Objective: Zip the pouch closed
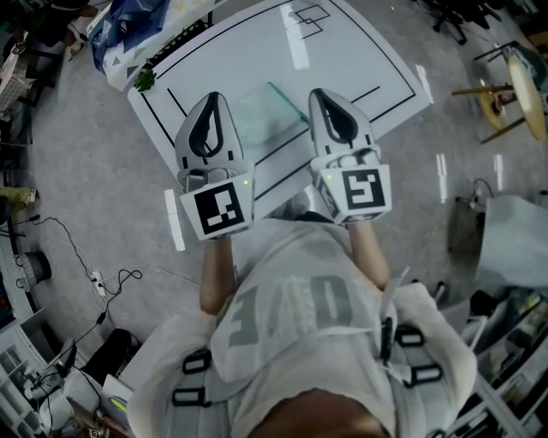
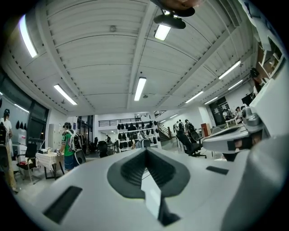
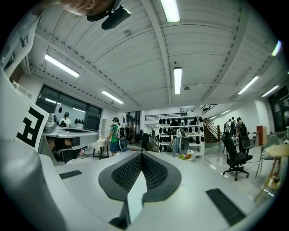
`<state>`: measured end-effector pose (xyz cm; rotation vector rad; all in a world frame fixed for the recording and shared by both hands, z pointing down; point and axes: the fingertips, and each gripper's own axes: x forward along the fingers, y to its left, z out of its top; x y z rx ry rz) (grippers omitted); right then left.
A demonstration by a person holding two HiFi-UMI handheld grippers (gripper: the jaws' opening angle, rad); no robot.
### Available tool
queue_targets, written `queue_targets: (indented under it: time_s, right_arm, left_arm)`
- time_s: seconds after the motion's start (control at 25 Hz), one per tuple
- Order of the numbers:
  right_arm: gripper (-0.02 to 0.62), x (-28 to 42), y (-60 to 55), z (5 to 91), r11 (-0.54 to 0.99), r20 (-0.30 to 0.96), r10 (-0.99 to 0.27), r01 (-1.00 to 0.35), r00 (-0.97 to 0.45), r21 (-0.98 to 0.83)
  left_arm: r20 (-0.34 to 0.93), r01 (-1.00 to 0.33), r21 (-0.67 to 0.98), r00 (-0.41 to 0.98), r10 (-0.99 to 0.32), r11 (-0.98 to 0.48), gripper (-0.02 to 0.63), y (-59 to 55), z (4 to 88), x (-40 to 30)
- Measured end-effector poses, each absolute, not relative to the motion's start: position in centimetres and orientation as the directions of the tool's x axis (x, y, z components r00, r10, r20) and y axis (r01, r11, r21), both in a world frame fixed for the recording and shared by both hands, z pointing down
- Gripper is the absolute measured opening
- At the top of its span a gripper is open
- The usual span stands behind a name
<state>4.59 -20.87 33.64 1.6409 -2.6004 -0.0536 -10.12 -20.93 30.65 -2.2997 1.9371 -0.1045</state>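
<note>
A translucent, pale-green pouch (image 1: 271, 115) lies flat on the white table (image 1: 342, 51), between and below my two grippers. Both grippers are held up off the table and point level into the room. The left gripper (image 1: 214, 97) is shut with nothing between its jaws, and its own view shows the ribbed pads (image 2: 135, 169) pressed together at the left gripper (image 2: 145, 151) tip. The right gripper (image 1: 319, 92) is likewise shut and empty; the right gripper (image 3: 141, 153) tip is closed to a point. The two gripper views show only the room, not the pouch.
A blue bag (image 1: 128, 26) sits at the table's far left corner. A wooden stool (image 1: 509, 94) and grey bags (image 1: 505, 239) stand at the right, cables (image 1: 103, 278) on the floor at the left. Ahead are shelves of backpacks (image 3: 180, 122), an office chair (image 3: 235, 155) and a person in green (image 2: 67, 146).
</note>
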Motion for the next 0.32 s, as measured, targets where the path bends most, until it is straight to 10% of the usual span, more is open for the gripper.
queue_targets:
  time_s: [0.32]
  right_arm:
    - [0.008, 5.36, -20.75, 34.1, 0.42, 0.046, -0.908, -0.905, -0.418, 0.072]
  left_arm:
    - [-0.047, -0.969, -0.167, 0.193, -0.98, -0.183, 0.007, -20.79, 30.4, -9.37]
